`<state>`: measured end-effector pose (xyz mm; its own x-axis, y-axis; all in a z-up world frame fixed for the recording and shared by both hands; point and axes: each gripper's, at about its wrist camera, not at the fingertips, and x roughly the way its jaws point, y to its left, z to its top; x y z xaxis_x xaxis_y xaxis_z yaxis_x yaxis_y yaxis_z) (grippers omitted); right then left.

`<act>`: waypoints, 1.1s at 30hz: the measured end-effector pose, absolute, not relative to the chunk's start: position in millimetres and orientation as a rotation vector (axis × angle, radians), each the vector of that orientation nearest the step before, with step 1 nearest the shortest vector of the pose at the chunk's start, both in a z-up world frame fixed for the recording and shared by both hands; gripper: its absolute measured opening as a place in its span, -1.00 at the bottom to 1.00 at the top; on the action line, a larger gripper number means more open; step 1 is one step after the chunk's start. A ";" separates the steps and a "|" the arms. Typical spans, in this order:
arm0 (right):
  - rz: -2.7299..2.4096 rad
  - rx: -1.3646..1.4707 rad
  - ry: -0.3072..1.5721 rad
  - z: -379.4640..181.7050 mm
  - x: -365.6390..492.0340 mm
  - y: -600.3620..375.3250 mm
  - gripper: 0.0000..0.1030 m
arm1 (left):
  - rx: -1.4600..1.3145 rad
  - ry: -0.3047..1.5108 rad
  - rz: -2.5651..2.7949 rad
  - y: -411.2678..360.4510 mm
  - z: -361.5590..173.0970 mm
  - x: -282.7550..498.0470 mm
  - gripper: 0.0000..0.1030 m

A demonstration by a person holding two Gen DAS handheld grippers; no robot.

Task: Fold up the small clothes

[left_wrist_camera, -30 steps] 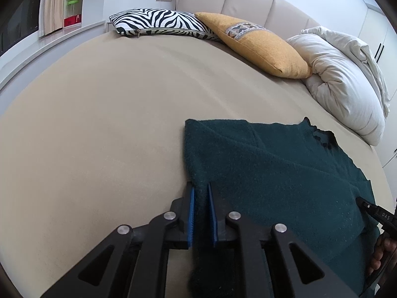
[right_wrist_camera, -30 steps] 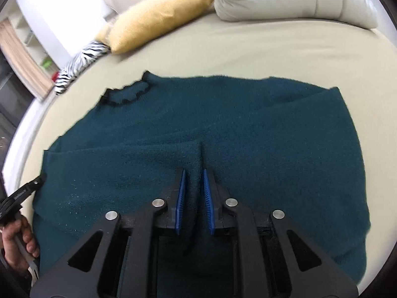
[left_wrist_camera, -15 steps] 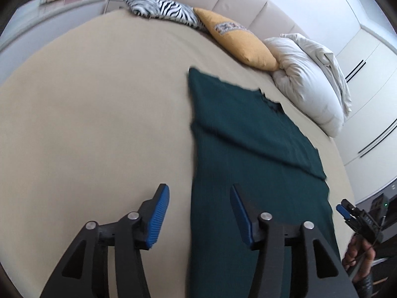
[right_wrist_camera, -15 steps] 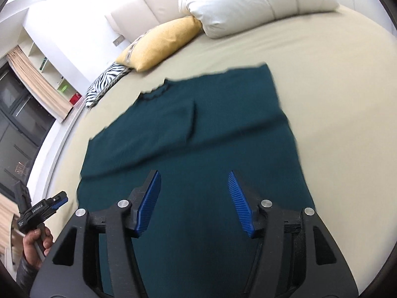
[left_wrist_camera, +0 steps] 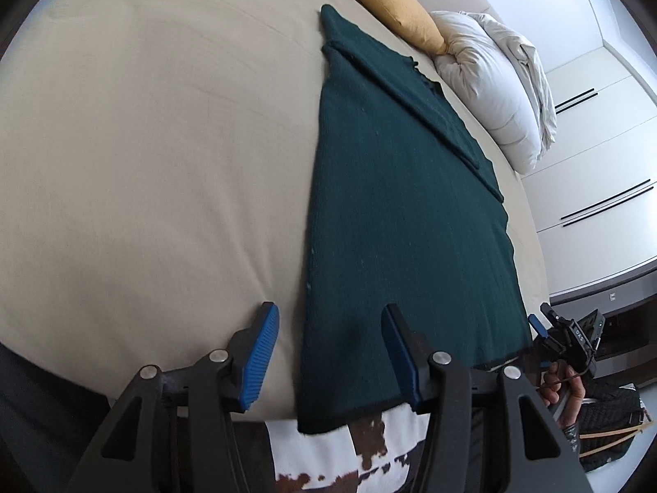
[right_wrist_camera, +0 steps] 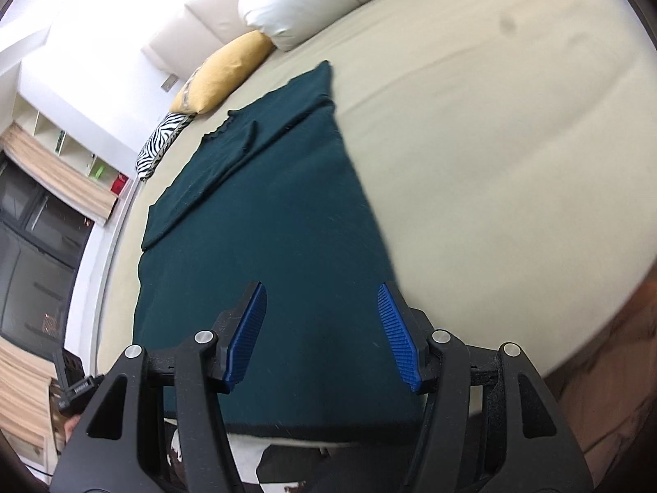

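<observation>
Dark green sweater (left_wrist_camera: 410, 222) flat on the bed (left_wrist_camera: 156, 156), sleeves folded in, long axis running from the hem at the near bed edge up to the yellow pillow (left_wrist_camera: 394, 4). Left gripper (left_wrist_camera: 330, 349) over the hem's left corner, right gripper (right_wrist_camera: 322, 337) over its right side. Both sets of jaws spread, gripping nothing. Hem nearest both.

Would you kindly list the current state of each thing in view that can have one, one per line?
Dark green knitted sweater: flat on the bed, sleeves folded in, hem at the near edge, ungripped.
Left tool: open, nothing between its pads.
Right tool: open above the sweater, holding nothing.
Beige bed sheet: smooth.
Mustard yellow cushion: lying by the headboard.
White duvet: bunched up.
</observation>
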<state>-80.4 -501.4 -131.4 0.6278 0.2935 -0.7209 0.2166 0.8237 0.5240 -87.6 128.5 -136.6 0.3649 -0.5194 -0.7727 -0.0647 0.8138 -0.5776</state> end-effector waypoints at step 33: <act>0.065 0.635 1.070 -140.5 -126.9 -513.1 -0.79 | -0.582 1.210 -0.381 127.5 -135.6 -106.1 -0.89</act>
